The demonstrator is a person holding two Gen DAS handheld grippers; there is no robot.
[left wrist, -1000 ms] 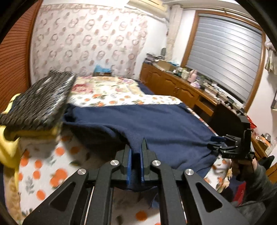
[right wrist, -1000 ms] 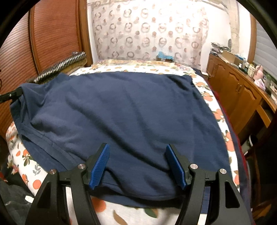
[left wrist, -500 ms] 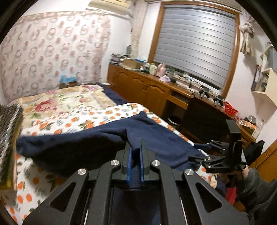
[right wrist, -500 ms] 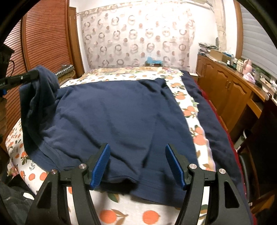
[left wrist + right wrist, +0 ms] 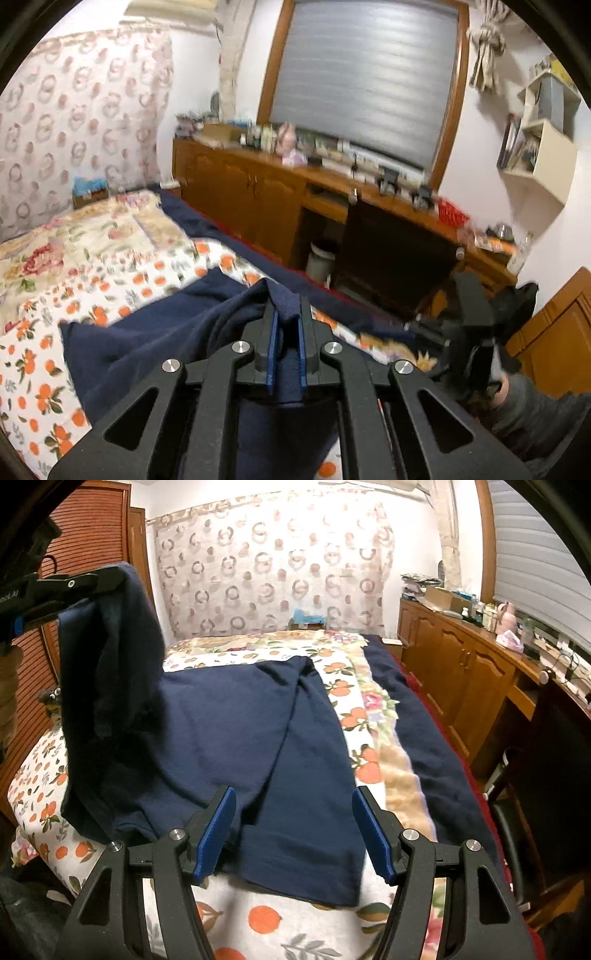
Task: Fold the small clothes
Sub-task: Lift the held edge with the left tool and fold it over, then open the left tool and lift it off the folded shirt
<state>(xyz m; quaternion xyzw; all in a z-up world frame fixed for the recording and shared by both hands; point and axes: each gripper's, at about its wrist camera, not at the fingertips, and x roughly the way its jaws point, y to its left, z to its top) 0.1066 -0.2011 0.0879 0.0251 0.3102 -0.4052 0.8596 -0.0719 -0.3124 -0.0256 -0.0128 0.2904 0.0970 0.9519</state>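
A: Where is the shirt (image 5: 229, 731)?

B: Spread on the bed (image 5: 369, 768), over the orange-print sheet, with its hem toward the right wrist camera. One side of it is lifted off the bed and hangs in a fold at the left of that view.

A: What holds it up?

B: The left gripper (image 5: 287, 332). Its jaws are pressed together on a bunch of the navy cloth, which sticks up between the blue pads (image 5: 272, 347). In the right wrist view the same gripper (image 5: 110, 578) shows at upper left, with the cloth draped down from its tip.

A: And the right gripper (image 5: 293, 830)?

B: Its jaws are spread wide, nothing between them. It hovers above the near hem, one blue pad over the shirt's hem and the other over the sheet just beside the shirt's right edge. From the left wrist view it (image 5: 424, 328) appears at the right, dark and blurred, near the bed's edge.

A: Anything else around?

B: A wooden cabinet (image 5: 461, 672) runs along the wall right of the bed, cluttered on top, under a shuttered window (image 5: 365, 74). A patterned curtain (image 5: 273, 565) hangs behind the bed.
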